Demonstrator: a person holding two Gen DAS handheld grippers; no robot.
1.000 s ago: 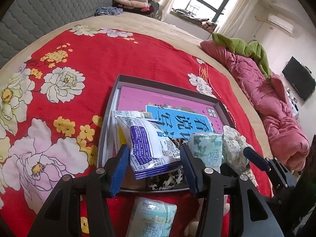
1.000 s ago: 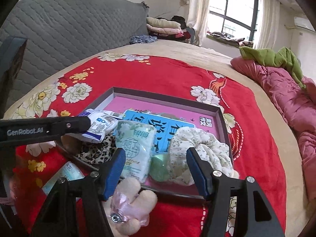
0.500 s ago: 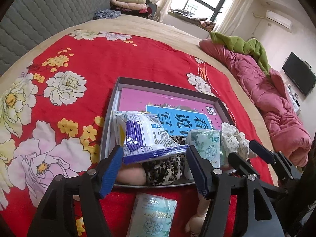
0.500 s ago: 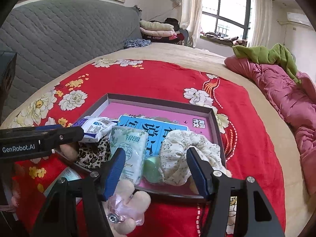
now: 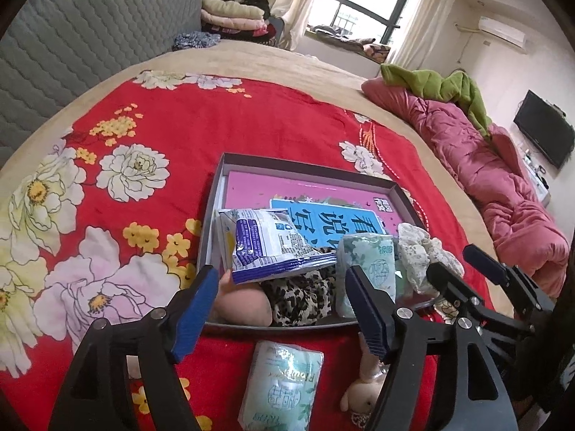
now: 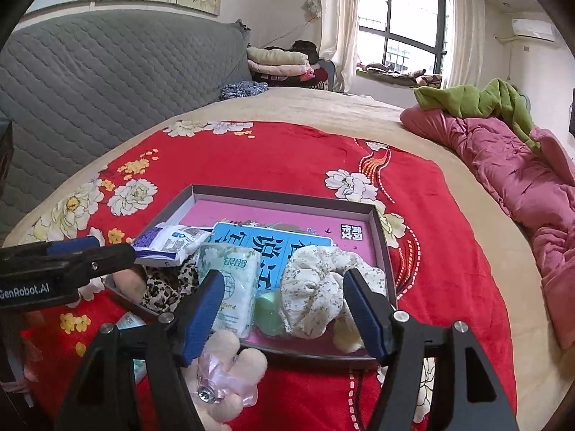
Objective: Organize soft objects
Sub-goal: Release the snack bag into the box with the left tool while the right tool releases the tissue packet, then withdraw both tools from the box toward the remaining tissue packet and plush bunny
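A: Tray (image 5: 395, 189) on the red floral blanket (image 5: 201, 125) already holds a blue-white wipes packet (image 5: 266, 240), leopard-print cloth (image 5: 302, 294), green tissue pack (image 5: 370, 262) and floral scrunchie (image 6: 316, 280).

B: What's left outside?

A: Another tissue pack (image 5: 280, 384) and a plush toy (image 6: 222, 370) lie on the blanket just in front of the tray. Judged over halfway.

B: Grippers?

A: Left gripper (image 5: 284, 309) jaws apart, empty, near the tray's front rim. Right gripper (image 6: 284, 312) likewise spread, holding nothing.
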